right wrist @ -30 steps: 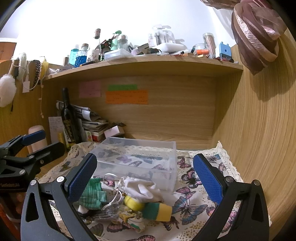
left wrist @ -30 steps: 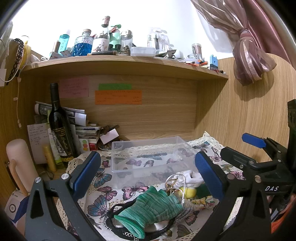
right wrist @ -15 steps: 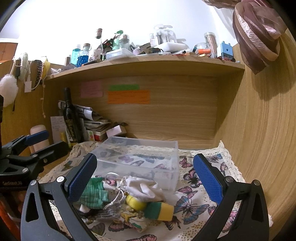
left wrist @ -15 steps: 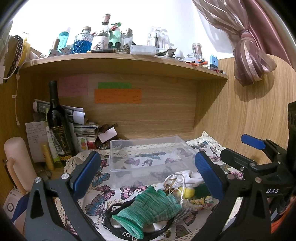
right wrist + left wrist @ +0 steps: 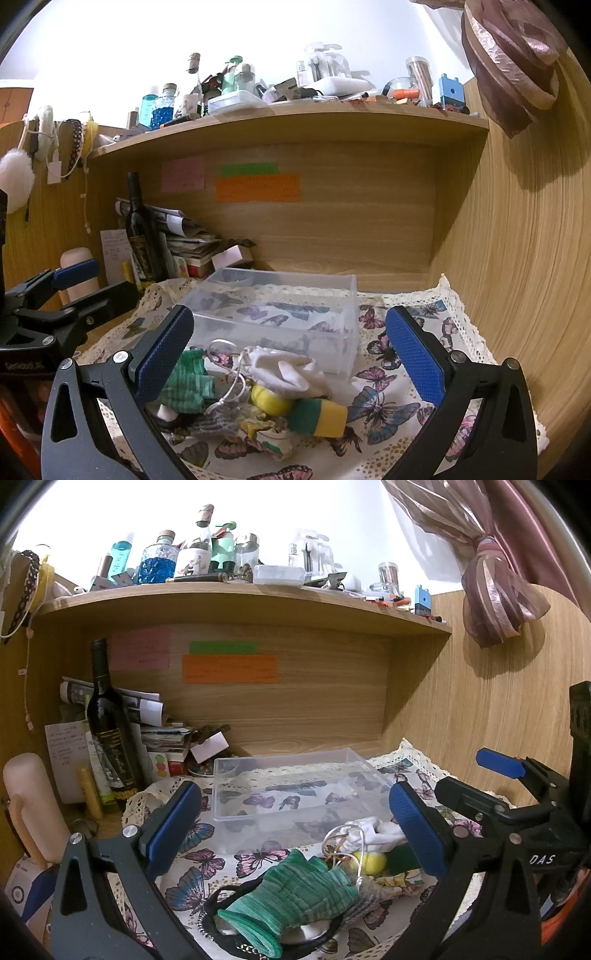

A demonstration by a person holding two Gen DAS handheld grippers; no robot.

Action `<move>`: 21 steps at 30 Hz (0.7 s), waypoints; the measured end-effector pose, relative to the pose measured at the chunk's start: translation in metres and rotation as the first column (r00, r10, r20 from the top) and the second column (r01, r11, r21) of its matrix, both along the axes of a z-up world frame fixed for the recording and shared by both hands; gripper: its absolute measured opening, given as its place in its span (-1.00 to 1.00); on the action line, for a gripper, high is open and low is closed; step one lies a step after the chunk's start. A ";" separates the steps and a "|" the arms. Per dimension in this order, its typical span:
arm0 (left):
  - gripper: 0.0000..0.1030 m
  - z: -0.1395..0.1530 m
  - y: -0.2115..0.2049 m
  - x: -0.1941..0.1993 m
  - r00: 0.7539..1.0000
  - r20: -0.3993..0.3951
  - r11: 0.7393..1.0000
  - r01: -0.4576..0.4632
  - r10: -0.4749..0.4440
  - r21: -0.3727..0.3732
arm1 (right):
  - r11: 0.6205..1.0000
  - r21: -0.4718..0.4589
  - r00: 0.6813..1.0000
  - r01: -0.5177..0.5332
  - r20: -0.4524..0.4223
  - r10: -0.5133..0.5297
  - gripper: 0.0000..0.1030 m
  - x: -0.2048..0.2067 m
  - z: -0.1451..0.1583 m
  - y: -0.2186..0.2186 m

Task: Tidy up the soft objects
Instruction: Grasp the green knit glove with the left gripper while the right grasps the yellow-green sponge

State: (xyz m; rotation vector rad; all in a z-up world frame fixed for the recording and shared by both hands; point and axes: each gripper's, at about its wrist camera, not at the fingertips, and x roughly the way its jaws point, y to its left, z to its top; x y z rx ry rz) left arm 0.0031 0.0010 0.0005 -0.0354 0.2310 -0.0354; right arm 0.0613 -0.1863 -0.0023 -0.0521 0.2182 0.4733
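Between the blue pads of my left gripper point(image 5: 293, 825) lies the pile of soft things on the butterfly cloth point(image 5: 384, 406): a green knitted glove point(image 5: 295, 893) nearest me, draped over a black ring-shaped item point(image 5: 221, 897) that I cannot identify with confidence. Behind the glove sit a crumpled white cloth point(image 5: 284, 369), a yellow ball point(image 5: 267, 400) and a green-and-yellow sock point(image 5: 319, 411), tangled with a loop of pale cord point(image 5: 231, 384). Just beyond the pile stands the clear plastic bin point(image 5: 295, 786), which I judge to be the destination; through its walls it shows nothing inside but the cloth's pattern.

Step in hand, as I read it: choosing and approaching the first item. To do it well I would take the glove with the left gripper, lowering onto its bunched middle rather than its cuff, so the fabric gathers between the pads and the ring below stays put. The cord deserves care; a grasp near it could drag the ball and white cloth along.

Both grippers are spread wide and grip nothing. My right gripper point(image 5: 290, 354) hovers above the white cloth and ball, its pads touching neither. The left gripper likewise hangs clear of the glove, with the bin framed between its fingers.
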 end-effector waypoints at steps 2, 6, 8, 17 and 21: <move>0.98 -0.001 0.001 0.002 1.000 -0.005 1.000 0.000 0.000 -0.002 | 1.000 0.002 1.000 0.010 -0.001 -0.010 1.00 0.002 -0.001 -0.003; 0.58 -0.005 0.006 0.007 0.999 -0.040 1.000 0.005 -0.006 -0.007 | 1.000 0.010 0.999 0.021 -0.033 -0.020 1.00 0.008 -0.005 -0.011; 0.58 -0.009 0.009 0.010 0.998 -0.066 1.000 0.020 -0.021 -0.023 | 1.000 0.012 0.998 0.022 -0.064 -0.021 0.94 0.014 -0.009 -0.016; 0.58 -0.053 -0.001 0.031 0.971 -0.231 0.998 0.061 -0.065 -0.021 | 0.999 -0.048 0.986 0.020 -0.167 -0.028 0.75 0.026 -0.036 -0.018; 0.58 -0.067 0.003 0.038 0.961 -0.273 0.999 0.046 -0.045 0.000 | 0.998 -0.054 0.974 0.009 -0.226 -0.021 0.76 0.032 -0.052 -0.018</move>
